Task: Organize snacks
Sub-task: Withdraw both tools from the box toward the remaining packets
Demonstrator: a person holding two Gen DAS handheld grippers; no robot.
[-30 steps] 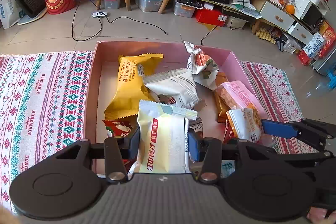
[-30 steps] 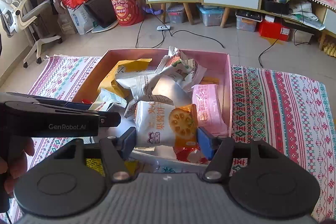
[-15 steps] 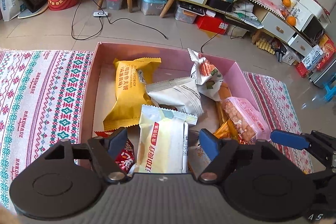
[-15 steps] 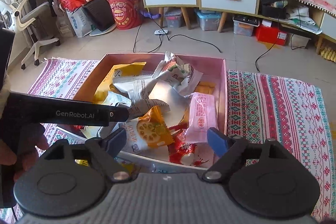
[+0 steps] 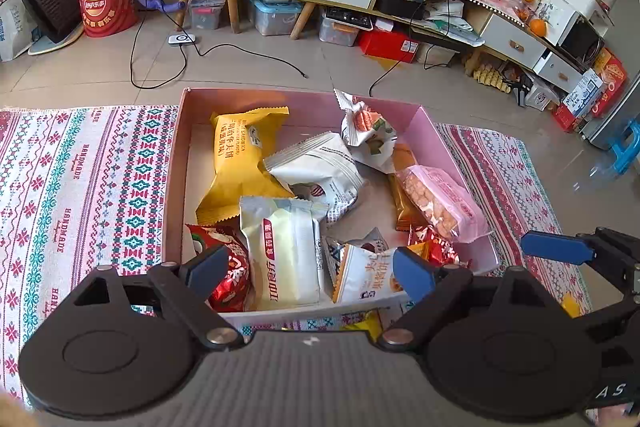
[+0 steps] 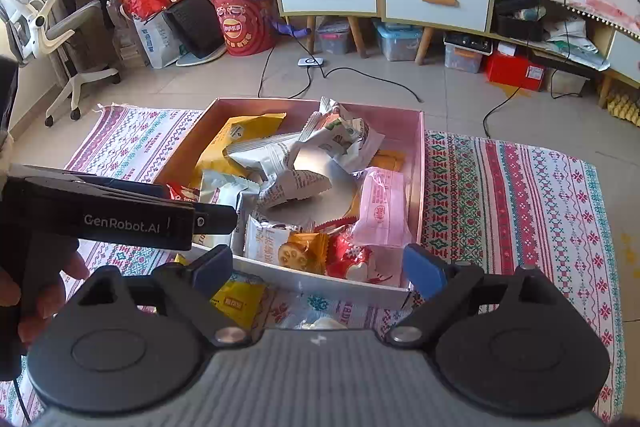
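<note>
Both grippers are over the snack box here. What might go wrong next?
1. The left gripper and right gripper, jaws opening with nothing pinched, sit close together and may collide.
2. The white packet leans on the pink box's far wall and could tip out.

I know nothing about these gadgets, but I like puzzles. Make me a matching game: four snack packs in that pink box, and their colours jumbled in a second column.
Things:
1. sandwich-biscuit pack at the far left of the pink box
2. puffed-cracker pack by the right wall
3. shiny pack in the near left corner
4. tall pack beside it

Colours:
a. red
b. cream white
c. yellow
d. pink

Pairs: 1-c, 2-d, 3-a, 4-b
</note>
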